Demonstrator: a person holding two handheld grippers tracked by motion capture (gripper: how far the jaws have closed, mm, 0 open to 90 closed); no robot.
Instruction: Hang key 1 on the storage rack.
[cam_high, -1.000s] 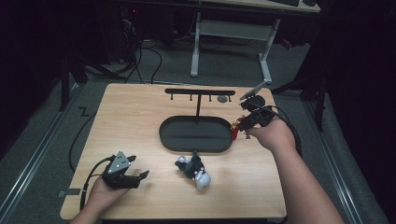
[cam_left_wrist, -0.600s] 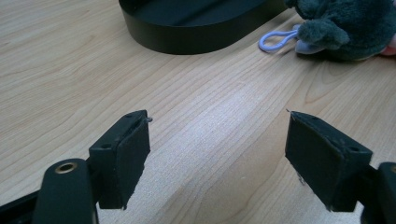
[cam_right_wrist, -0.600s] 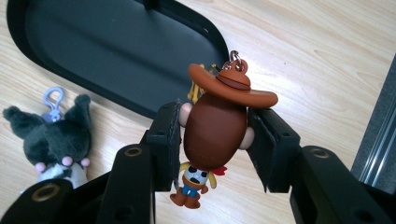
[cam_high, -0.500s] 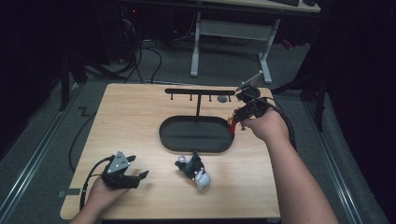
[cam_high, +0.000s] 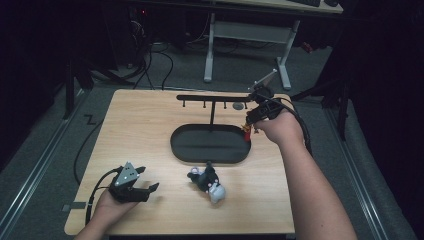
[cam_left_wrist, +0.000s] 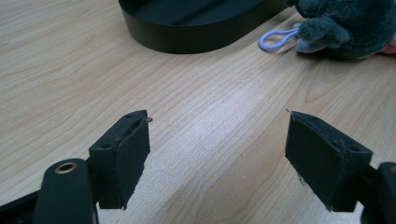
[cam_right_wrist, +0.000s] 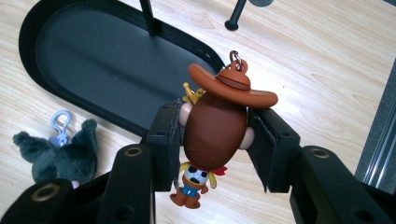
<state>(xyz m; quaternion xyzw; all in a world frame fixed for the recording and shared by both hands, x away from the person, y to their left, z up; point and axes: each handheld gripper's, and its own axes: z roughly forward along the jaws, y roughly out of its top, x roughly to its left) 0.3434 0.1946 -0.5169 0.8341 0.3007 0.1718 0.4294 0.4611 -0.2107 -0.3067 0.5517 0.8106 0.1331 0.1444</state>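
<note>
Right gripper (cam_right_wrist: 215, 135) fingers clamp the cowboy keychain (cam_right_wrist: 215, 128) by its head, left gripper (cam_left_wrist: 233, 158) fingers gape empty; the small loop (cam_right_wrist: 235, 57) at 12 o'clock may miss the rack (cam_high: 220, 97) peg, since the rounded head can twist.

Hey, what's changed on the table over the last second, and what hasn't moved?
The right gripper, shut on the cowboy keychain figure, has moved a little away from the person, toward the black hook rack, carrying the figure above the right end of the oval black tray. Nothing was let go. The left gripper stays open near the front edge, and the grey plush keychain lies unmoved.
</note>
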